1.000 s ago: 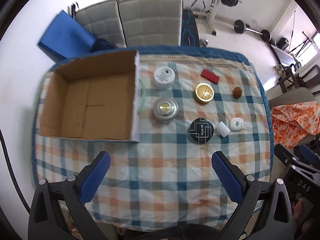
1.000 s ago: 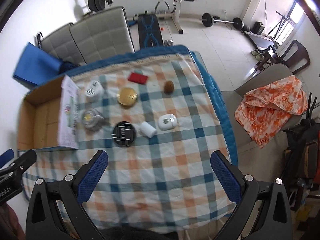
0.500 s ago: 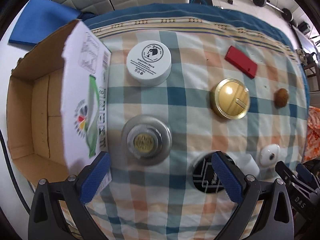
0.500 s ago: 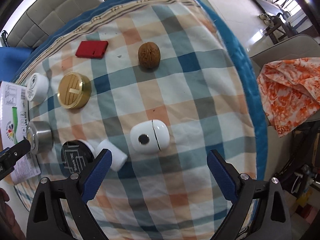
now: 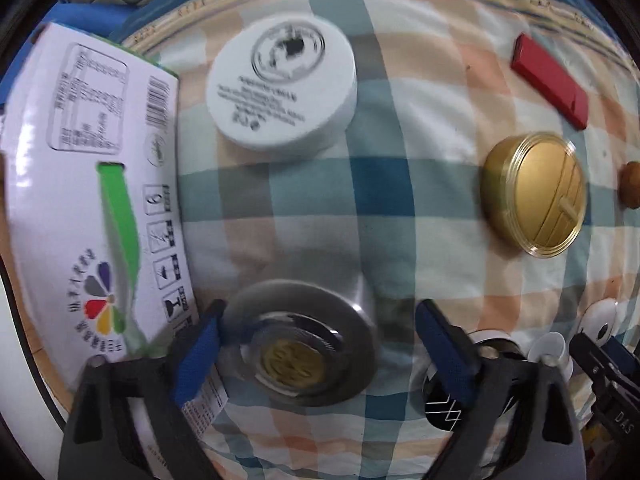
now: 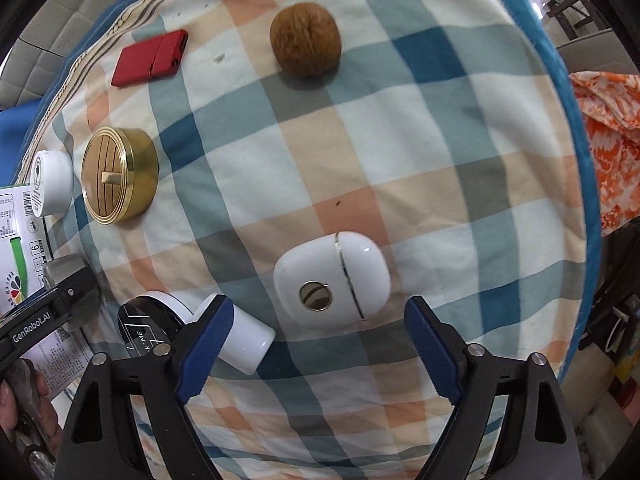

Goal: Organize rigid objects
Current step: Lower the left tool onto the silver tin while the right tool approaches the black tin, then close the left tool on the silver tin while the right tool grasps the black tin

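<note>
Both grippers gape empty: the left gripper (image 5: 316, 344) straddles the silver tin (image 5: 300, 344) by the table's box-side edge; the right gripper (image 6: 318, 338) faces the white case (image 6: 332, 280), risking nudging the white cylinder (image 6: 246, 340).

left claw (image 5: 316, 344) lowered around silver tin (image 5: 298, 344) | right claw (image 6: 316, 340) lowered toward white case (image 6: 332, 280)

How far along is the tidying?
Nothing looks packed yet. The left gripper is open around the silver tin; the right gripper is open around the white case. The walnut, gold tin and red block still lie on the cloth.
</note>
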